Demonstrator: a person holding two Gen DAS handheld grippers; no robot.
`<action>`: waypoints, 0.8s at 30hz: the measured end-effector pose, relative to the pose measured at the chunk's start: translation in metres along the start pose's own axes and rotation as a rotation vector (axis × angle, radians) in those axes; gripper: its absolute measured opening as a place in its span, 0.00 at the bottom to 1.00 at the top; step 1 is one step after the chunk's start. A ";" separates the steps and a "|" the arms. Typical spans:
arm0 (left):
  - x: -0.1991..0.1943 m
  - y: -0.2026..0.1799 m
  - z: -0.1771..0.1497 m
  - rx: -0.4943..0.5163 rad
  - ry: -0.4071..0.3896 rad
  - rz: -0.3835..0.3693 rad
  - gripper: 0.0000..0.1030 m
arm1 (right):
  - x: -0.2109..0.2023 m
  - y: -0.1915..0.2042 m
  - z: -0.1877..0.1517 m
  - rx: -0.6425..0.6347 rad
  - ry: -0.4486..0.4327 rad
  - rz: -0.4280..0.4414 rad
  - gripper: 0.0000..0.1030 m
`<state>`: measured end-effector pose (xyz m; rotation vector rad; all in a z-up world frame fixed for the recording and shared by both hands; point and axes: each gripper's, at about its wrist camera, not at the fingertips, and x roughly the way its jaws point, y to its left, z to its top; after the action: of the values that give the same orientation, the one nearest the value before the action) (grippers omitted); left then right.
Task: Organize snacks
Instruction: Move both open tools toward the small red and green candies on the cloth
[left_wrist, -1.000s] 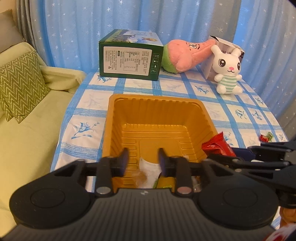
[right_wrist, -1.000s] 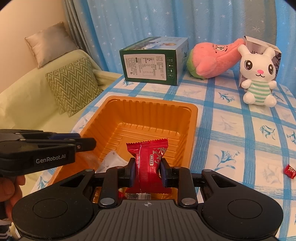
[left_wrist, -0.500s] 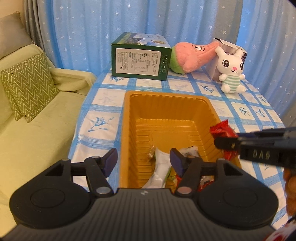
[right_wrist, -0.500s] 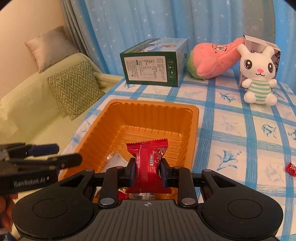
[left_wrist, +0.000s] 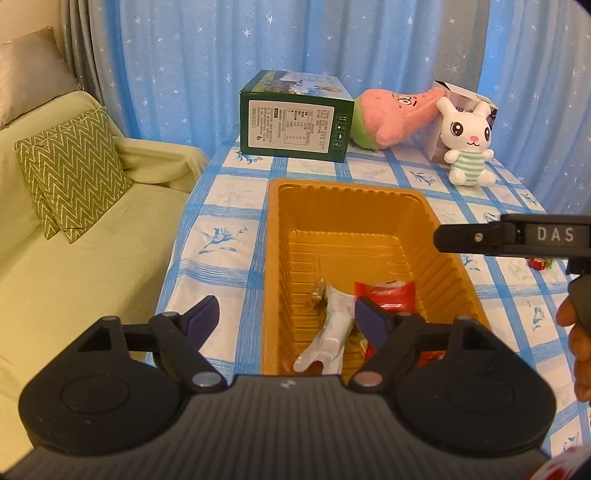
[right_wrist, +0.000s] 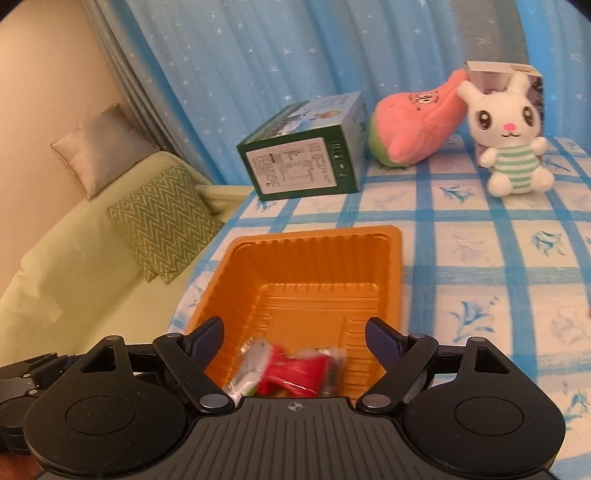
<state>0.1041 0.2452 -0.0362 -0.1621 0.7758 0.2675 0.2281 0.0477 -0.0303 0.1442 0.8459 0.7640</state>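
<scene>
An orange plastic tray (left_wrist: 347, 206) sits on the blue-checked tablecloth; it also shows in the right wrist view (right_wrist: 317, 258). Inside it lie a red snack packet (left_wrist: 386, 293), a white wrapper (left_wrist: 332, 332) and a small brown candy (left_wrist: 317, 295). The red packet (right_wrist: 295, 373) lies blurred in the tray's near end, just below my right gripper (right_wrist: 293, 336), which is open and empty. My left gripper (left_wrist: 284, 321) is open and empty, straddling the tray's left wall. The right gripper's finger (left_wrist: 509, 236) reaches over the tray's right rim.
A green box (left_wrist: 295, 118), a pink plush (left_wrist: 391, 114) and a white rabbit plush (left_wrist: 467, 142) stand at the table's far end. A small red candy (left_wrist: 537, 264) lies on the cloth right of the tray. A green sofa with a zigzag cushion (left_wrist: 70, 173) is at the left.
My right gripper opened and let go of the red packet, which dropped into the tray. My left gripper opened wider and drew back and left.
</scene>
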 end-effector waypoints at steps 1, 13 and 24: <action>-0.003 -0.001 -0.001 -0.002 -0.002 -0.001 0.79 | -0.005 -0.002 -0.002 0.003 -0.004 -0.009 0.81; -0.054 -0.035 -0.019 0.000 -0.050 -0.026 0.96 | -0.082 -0.034 -0.056 0.112 0.016 -0.167 0.81; -0.098 -0.092 -0.033 0.040 -0.076 -0.121 0.98 | -0.165 -0.046 -0.090 0.151 -0.034 -0.268 0.81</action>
<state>0.0427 0.1325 0.0143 -0.1599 0.6927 0.1429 0.1198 -0.1107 -0.0070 0.1734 0.8700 0.4452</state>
